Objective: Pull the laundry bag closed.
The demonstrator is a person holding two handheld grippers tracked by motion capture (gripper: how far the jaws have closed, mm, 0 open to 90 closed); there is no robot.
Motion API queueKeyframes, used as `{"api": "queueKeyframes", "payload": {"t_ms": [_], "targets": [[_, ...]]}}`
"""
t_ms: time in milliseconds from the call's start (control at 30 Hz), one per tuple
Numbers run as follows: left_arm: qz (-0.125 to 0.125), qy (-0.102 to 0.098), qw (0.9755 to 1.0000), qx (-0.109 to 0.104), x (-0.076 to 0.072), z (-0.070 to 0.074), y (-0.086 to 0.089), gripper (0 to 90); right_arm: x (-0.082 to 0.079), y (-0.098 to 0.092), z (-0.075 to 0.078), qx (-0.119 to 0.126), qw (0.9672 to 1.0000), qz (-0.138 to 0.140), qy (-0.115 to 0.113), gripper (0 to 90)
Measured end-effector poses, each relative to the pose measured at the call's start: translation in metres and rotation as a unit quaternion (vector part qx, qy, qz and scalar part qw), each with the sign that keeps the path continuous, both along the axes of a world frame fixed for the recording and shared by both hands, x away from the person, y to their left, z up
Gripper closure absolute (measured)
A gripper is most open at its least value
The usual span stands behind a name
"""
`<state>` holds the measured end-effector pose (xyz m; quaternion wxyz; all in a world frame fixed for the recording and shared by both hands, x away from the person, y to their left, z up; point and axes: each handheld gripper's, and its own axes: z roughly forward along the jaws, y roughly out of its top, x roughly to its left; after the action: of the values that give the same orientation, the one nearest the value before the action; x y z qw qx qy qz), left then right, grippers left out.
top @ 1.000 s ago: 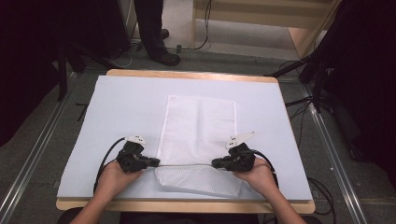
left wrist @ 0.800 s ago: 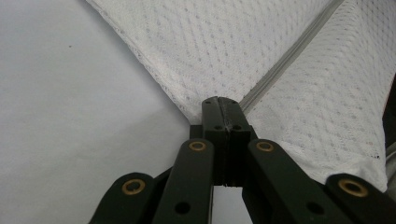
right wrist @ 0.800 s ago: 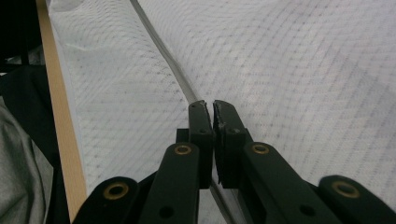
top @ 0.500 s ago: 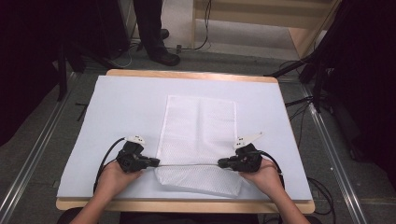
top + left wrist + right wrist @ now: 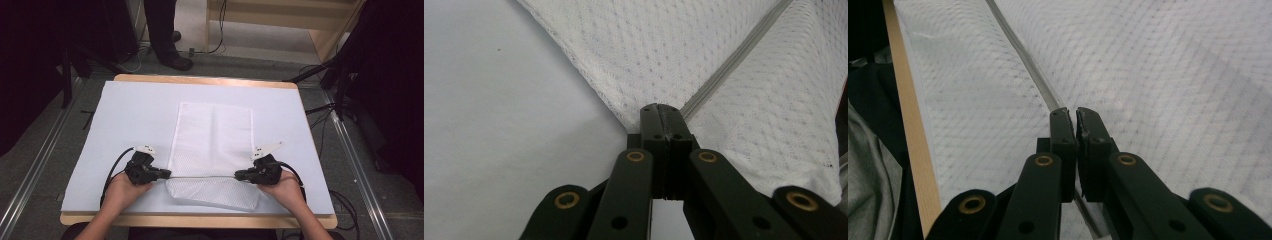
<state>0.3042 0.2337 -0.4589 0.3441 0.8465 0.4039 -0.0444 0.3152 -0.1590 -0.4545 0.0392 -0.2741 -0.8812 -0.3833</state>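
Low in the high view, the left gripper (image 5: 162,174) and right gripper (image 5: 243,175) clamp opposite ends of a grey edge strip on the white mesh bag (image 5: 212,140), which lies mid-frame on the white table cover (image 5: 130,115). Centre frame in the left gripper view, closed jaws pinch the bag's corner. Centre frame in the right gripper view, jaws grip the strip (image 5: 1020,52).

A pale blue sheet (image 5: 125,120) covers the light wooden tabletop (image 5: 200,80); a standing person's dark shoes (image 5: 175,59) show at top centre
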Motion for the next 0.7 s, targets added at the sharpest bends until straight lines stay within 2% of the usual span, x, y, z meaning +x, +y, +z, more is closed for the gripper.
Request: {"api": "queueKeyframes", "payload": {"t_ms": [167,567,700], "targets": [[0.0,0.0,1.0,0.0,0.0,-0.0001,0.0,90.0,-0.0014,-0.0072,0.0004,0.001,1.0,-0.002,0.0,89.1],[-0.002,0.0,1.0,-0.001,0.0002,-0.0002,0.0003,90.0,-0.0021,-0.0077,0.0005,0.0,1.0,0.007,0.0,89.1],[-0.001,0.0,1.0,-0.001,0.0002,-0.0002,0.0004,90.0,-0.0014,-0.0119,-0.0004,-0.007,1.0,0.0,0.002,89.2]]}}
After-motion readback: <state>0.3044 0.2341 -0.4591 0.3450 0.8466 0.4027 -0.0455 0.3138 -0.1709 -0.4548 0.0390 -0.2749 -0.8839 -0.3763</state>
